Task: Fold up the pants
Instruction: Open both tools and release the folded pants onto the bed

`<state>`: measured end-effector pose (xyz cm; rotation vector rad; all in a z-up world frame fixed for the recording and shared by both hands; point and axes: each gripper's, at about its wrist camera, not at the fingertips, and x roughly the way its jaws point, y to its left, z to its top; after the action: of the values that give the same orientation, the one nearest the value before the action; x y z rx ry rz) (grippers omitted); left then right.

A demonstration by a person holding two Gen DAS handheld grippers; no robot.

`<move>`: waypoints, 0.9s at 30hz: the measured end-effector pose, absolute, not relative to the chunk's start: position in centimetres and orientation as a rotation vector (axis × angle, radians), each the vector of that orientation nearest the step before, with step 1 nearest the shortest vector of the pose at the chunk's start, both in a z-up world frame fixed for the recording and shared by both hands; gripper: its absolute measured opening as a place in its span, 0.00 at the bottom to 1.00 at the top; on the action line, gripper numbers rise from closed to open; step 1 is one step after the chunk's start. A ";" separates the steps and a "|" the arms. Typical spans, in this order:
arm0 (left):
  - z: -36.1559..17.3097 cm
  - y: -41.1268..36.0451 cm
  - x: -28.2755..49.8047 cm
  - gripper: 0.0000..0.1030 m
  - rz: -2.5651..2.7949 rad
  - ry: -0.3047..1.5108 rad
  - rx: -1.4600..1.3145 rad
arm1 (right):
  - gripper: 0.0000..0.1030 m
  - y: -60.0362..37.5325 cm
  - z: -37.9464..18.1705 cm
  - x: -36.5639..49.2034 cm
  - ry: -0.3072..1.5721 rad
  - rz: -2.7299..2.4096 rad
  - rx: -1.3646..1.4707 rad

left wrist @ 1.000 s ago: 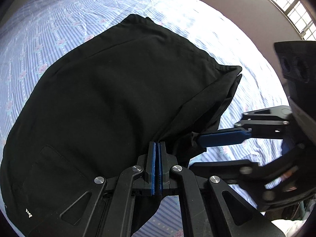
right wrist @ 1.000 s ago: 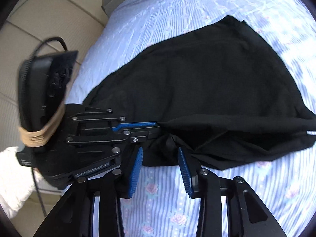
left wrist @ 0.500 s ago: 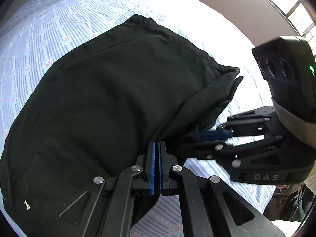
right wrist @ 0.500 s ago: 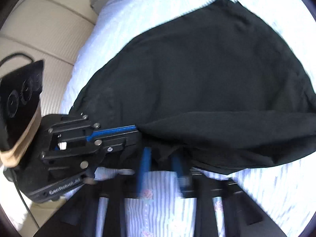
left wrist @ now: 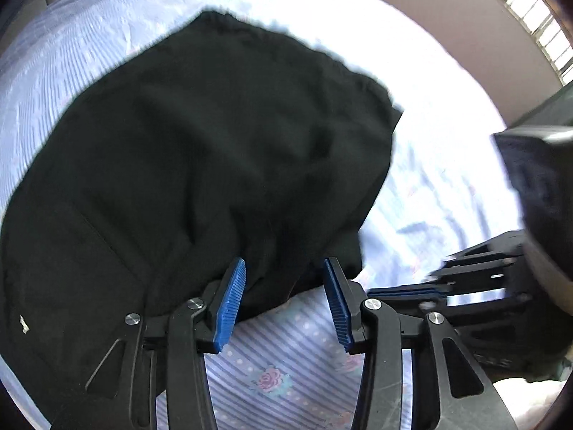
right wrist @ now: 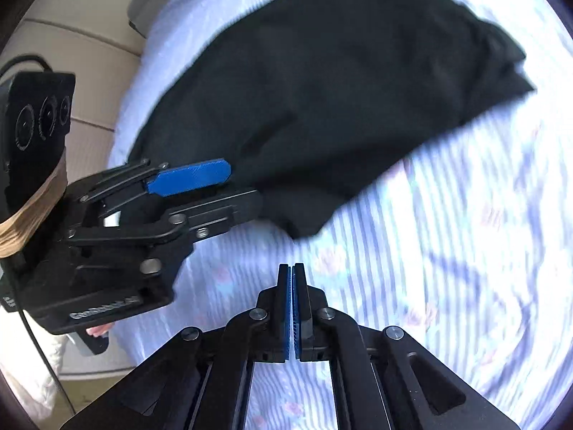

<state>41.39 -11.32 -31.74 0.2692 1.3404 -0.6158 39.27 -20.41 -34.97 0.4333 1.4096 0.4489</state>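
Observation:
The black pants (left wrist: pixel 215 150) lie folded in a broad heap on the striped, flowered bed sheet (left wrist: pixel 429 186). My left gripper (left wrist: pixel 283 267) sits at the heap's near edge, its jaws opening. The cloth's hem lies between the blue pads (left wrist: pixel 231 304), and neither pad presses on it. In the right wrist view the pants (right wrist: pixel 340 89) fill the upper middle, and the left gripper (right wrist: pixel 243 186) reaches in from the left onto their near corner. My right gripper (right wrist: pixel 290 268) is shut with nothing in it, over bare sheet (right wrist: pixel 447 251) a little short of the pants. The left wrist view also shows the right gripper (left wrist: pixel 404 291), low on the right.
A beige padded surface (right wrist: pixel 71 46) runs along the bed's left side. A brown wall (left wrist: pixel 394 0) and a barred window (left wrist: pixel 530 7) stand beyond the bed. A white sleeve (right wrist: pixel 35 376) shows behind the left gripper.
The left jaws went from shut on the pants' edge to apart, letting the cloth go. The right gripper closed and drew back off the pants, empty.

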 end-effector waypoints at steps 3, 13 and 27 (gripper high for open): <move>-33.4 -11.1 41.2 0.43 -0.563 1.363 0.288 | 0.03 -21.2 -34.9 38.6 1.425 0.404 0.417; -26.1 -3.3 36.5 0.59 -0.298 1.249 0.002 | 0.47 -23.9 -27.8 38.9 1.317 0.211 0.337; -26.0 20.3 29.9 0.61 0.132 1.226 -0.430 | 0.55 -4.8 -23.8 38.5 1.388 0.388 0.136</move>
<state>29.85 20.28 -26.02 -0.4298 1.2261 0.1319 38.54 -4.83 -23.83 0.1359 1.3876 0.3884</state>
